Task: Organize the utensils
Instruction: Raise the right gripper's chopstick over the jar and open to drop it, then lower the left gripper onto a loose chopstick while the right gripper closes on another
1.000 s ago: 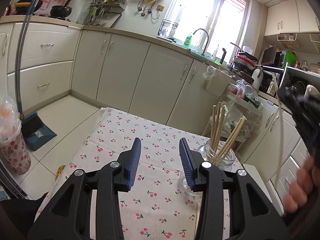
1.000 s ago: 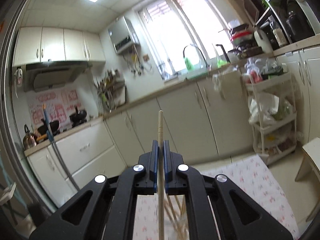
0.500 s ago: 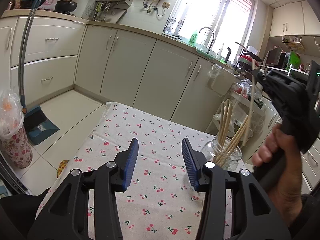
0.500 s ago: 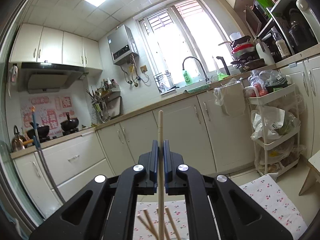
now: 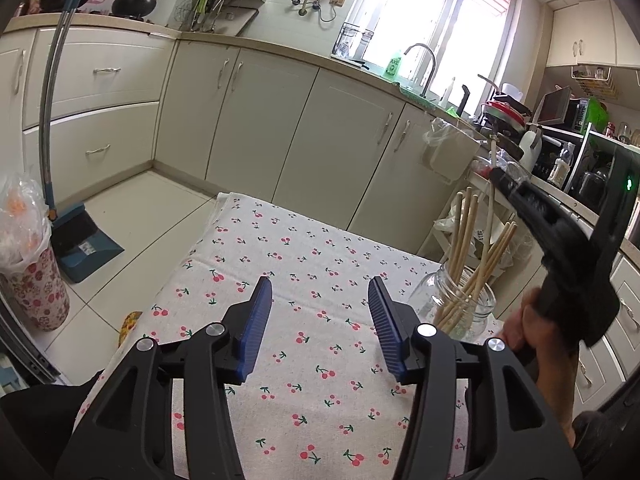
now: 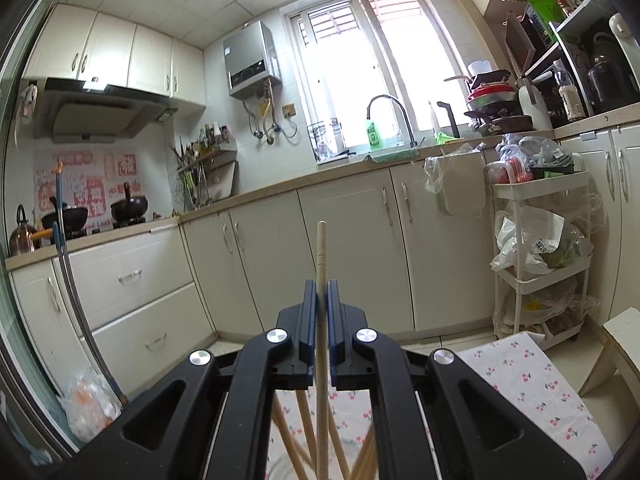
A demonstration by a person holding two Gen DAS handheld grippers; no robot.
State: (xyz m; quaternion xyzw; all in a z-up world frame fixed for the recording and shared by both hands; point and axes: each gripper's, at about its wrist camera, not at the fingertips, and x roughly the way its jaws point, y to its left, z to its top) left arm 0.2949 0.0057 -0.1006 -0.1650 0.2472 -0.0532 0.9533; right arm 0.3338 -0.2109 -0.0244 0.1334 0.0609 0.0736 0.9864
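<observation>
Chopstick [image 6: 321, 256] clamped upright in right gripper [image 6: 321, 300], over glass jar [image 5: 454, 308]; left gripper [image 5: 320, 320] opening, nothing between.

A blue plastic dustpan [image 5: 80, 240] with a long metal handle stands on the floor, far left of the fingers. A white tiered trolley [image 6: 540, 264] loaded with plastic bags stands to their right, cream cabinets [image 5: 256, 120] beyond them.

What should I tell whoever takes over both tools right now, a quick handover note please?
Right tool: shut on one chopstick, held upright over the glass jar.
Left tool: jaws opening, nothing between them, above the cherry-print cloth.
Done: several chopsticks already stand in the jar.
Left: lower the held chopstick into the jar and release. No other loose utensils are visible on the cloth.
</observation>
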